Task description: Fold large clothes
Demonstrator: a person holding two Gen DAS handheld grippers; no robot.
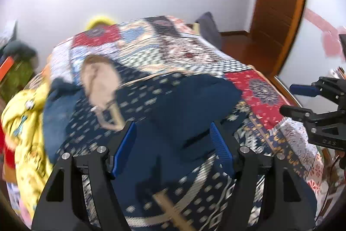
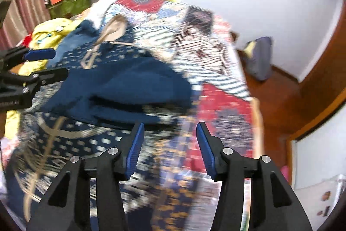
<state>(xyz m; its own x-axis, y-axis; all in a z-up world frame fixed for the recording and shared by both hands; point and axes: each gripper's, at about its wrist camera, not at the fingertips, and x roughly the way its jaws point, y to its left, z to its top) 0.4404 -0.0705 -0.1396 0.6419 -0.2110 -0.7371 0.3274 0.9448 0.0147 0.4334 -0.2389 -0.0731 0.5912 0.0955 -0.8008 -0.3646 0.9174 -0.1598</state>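
Because the dark blue garment [image 1: 190,101] is laid on the patchwork bedspread [image 1: 259,96] near its front edge, it can be reached from the side where both grippers are held. A fold seems already made in it, since a doubled layer is seen across its middle; this is only judged. Nothing is gripped now. The left gripper [image 1: 173,133] is held above the garment with its jaws spread and empty. The right gripper [image 2: 169,133] is held over the garment's right border, its jaws also apart and empty.

Beyond the garment's far left corner a beige piece [image 1: 99,79] with a strap is lying, and further left a yellow cloth [image 1: 23,122] is heaped, so little room is left there. To the garment's right, bare bedspread is free until the bed edge.
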